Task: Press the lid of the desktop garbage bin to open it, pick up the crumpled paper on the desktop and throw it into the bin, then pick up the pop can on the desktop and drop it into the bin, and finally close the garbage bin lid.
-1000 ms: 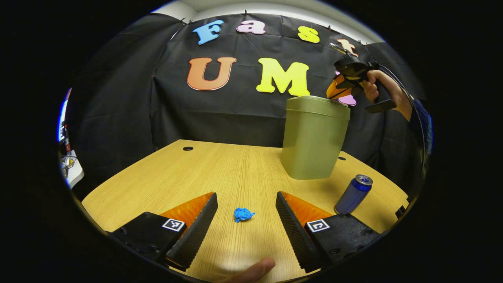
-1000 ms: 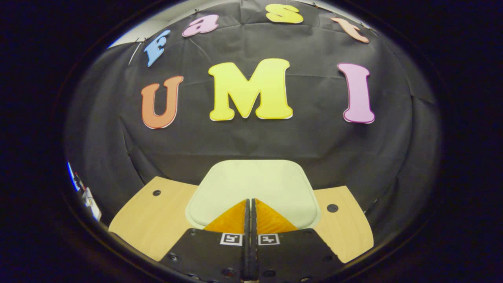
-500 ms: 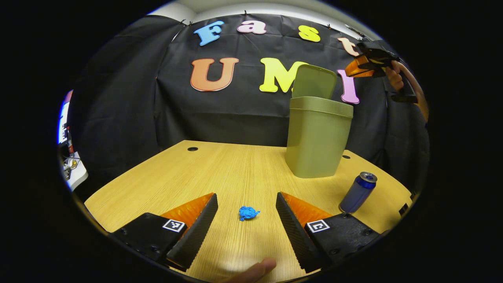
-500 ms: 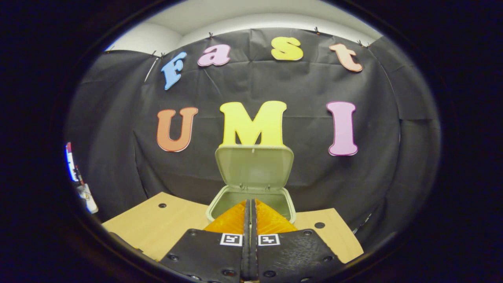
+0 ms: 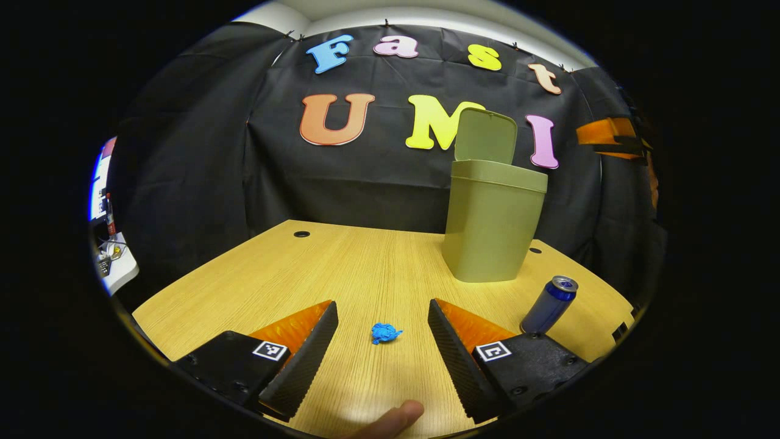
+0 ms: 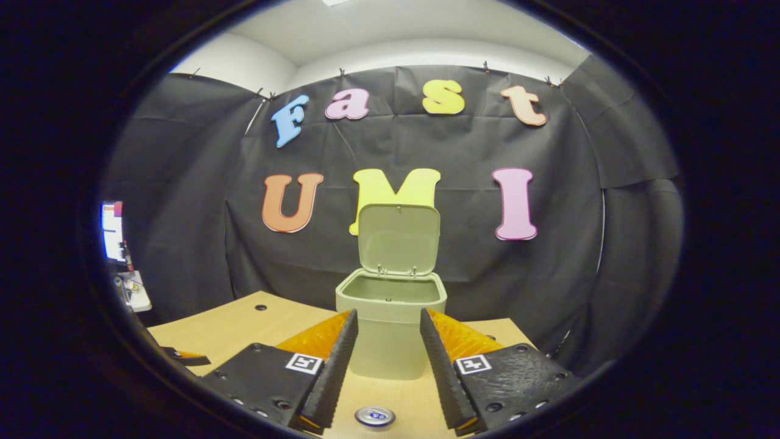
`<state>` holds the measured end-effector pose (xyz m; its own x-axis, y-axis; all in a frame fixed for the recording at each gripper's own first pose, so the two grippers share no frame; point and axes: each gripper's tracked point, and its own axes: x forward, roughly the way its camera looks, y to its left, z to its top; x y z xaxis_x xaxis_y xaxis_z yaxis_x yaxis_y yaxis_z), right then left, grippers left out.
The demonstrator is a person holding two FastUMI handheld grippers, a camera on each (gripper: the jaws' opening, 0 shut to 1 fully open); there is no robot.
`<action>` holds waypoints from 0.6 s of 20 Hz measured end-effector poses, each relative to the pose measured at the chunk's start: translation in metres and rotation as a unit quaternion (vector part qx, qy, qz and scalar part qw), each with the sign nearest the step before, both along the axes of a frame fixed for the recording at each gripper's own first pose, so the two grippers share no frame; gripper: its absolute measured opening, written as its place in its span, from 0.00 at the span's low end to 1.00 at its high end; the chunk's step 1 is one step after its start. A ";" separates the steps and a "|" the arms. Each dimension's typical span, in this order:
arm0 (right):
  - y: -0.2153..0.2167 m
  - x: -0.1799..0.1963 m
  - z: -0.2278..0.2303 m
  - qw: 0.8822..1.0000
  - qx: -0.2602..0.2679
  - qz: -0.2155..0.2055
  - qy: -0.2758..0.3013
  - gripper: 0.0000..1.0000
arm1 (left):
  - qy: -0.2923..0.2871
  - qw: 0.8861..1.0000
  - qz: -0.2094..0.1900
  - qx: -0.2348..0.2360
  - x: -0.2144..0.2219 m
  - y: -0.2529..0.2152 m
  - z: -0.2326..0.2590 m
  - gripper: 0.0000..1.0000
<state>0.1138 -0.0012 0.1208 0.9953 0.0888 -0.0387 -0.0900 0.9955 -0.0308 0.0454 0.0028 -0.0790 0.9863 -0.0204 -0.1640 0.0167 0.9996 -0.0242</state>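
The green garbage bin [image 5: 490,225] stands on the wooden table [image 5: 341,268] with its lid [image 5: 485,135] raised upright; in the right gripper view the bin [image 6: 390,317] shows its hollow inside and the lid [image 6: 399,239] behind it. A small blue crumpled paper [image 5: 385,333] lies on the table between the fingers of my open left gripper [image 5: 382,347]. A blue pop can [image 5: 548,305] stands to the right of the bin. My right gripper [image 6: 382,366] is open above the can's top [image 6: 375,416], back from the bin. The right gripper [image 5: 612,139] also appears high at the far right in the left gripper view.
A fingertip [image 5: 390,421] of the holding hand shows at the bottom of the left gripper view. Cable holes [image 5: 301,233] dot the table's back edge. A white stand with small items [image 5: 113,262] sits off the table's left side.
The bin lid went from closed to fully upright. My right gripper pulled back and away from the lid and opened its fingers. The left gripper stayed over the paper.
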 end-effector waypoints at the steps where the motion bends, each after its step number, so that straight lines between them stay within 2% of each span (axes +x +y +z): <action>1: -0.003 -0.010 -0.007 1.000 -0.004 -0.003 -0.003 0.72 | 0.001 1.000 0.000 0.003 -0.001 0.000 -0.001 0.96; 3: -0.003 -0.028 -0.026 1.000 -0.006 0.001 0.001 0.90 | 0.001 1.000 0.000 0.004 -0.001 0.000 -0.003 0.96; 4: -0.004 -0.036 -0.036 1.000 -0.003 0.001 0.004 0.93 | 0.004 1.000 -0.001 0.002 -0.001 0.000 -0.006 0.96; 6: -0.006 -0.052 -0.056 1.000 -0.002 0.001 0.007 0.95 | 0.013 1.000 0.001 0.001 -0.002 0.004 -0.012 0.96; 8: -0.016 -0.062 -0.074 1.000 -0.006 -0.016 0.000 0.97 | 0.010 1.000 0.003 0.000 -0.004 0.006 -0.015 0.97; 10: -0.021 -0.071 -0.096 0.999 -0.014 -0.030 -0.005 0.95 | 0.010 1.000 0.004 -0.005 -0.005 0.010 -0.019 0.96; 11: -0.019 -0.076 -0.105 0.999 -0.009 -0.032 -0.007 0.97 | 0.012 1.000 0.002 -0.005 -0.005 0.009 -0.023 0.96; 12: -0.015 -0.082 -0.118 1.000 -0.002 -0.026 -0.002 0.95 | 0.015 1.000 0.002 -0.001 -0.006 0.010 -0.026 0.96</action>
